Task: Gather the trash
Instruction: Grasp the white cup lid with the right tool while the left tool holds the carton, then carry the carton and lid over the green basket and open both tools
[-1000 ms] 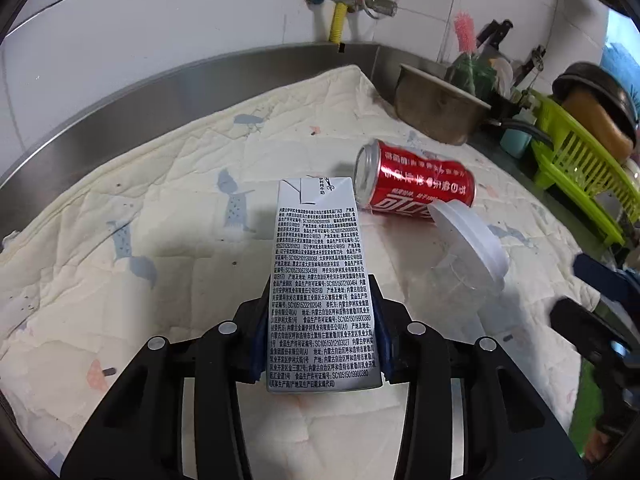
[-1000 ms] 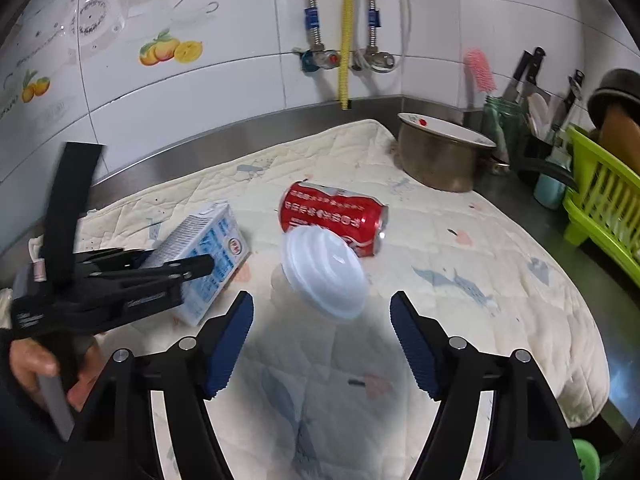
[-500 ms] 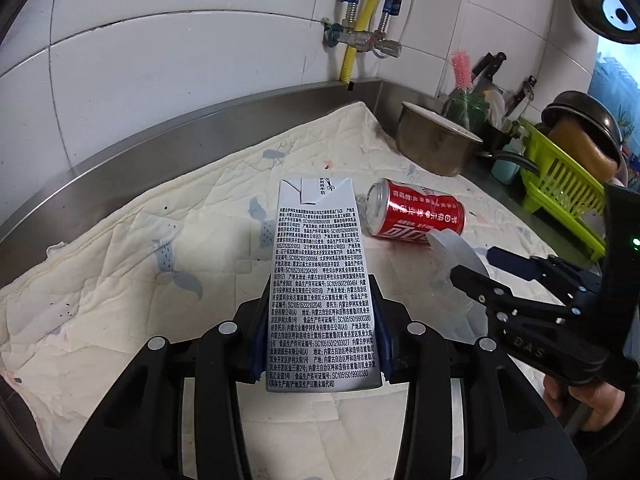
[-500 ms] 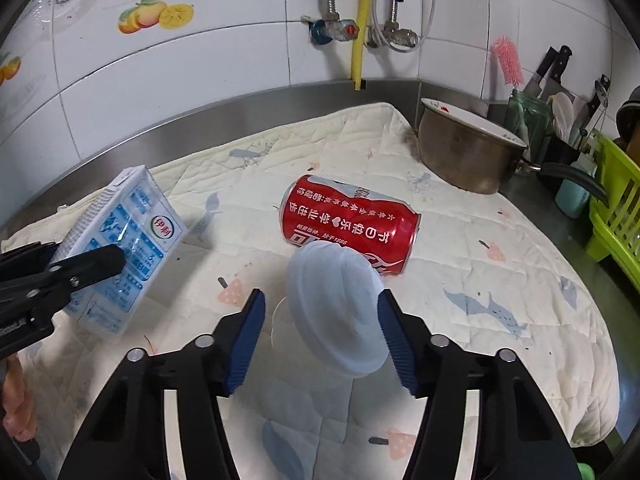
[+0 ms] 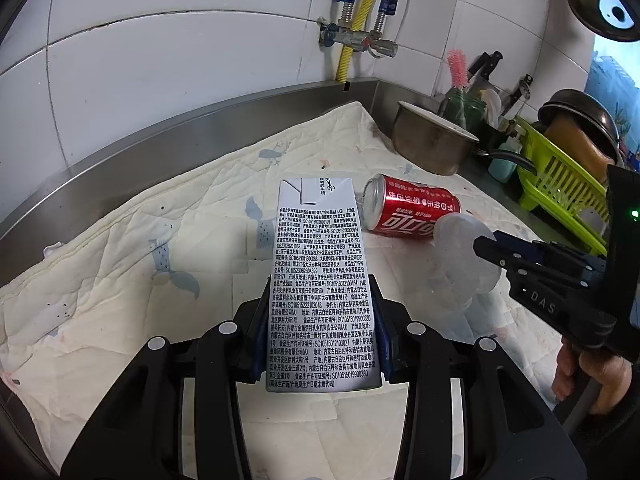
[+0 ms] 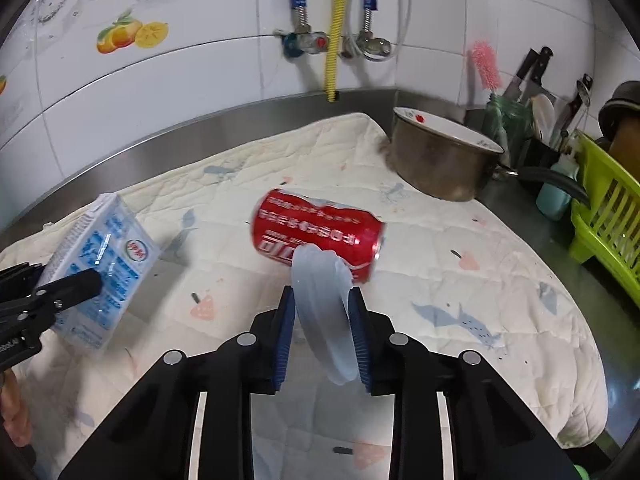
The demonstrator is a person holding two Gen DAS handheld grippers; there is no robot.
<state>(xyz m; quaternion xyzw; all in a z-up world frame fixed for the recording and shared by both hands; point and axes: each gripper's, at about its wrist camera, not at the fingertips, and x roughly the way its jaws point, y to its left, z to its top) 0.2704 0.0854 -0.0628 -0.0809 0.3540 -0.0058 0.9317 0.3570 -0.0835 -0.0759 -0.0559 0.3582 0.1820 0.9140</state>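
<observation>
A: Where's the milk carton (image 5: 322,280)?
B: Clamped in the left gripper (image 5: 322,334), long axis pointing straight ahead.
A: And the right gripper (image 6: 322,330)?
B: Closing on a squashed plastic cup (image 6: 324,308), edge-up; the red cola can (image 6: 318,232) lies crosswise just beyond.

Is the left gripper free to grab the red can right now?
Probably not: the left gripper is already clamped on the milk carton. The can lies uncovered on the quilt beyond it.

You see one milk carton (image 5: 322,280), one red can (image 6: 320,232), one translucent plastic cup (image 6: 324,312), one steel pot (image 6: 440,164), one green rack (image 6: 608,236), two grippers.
</observation>
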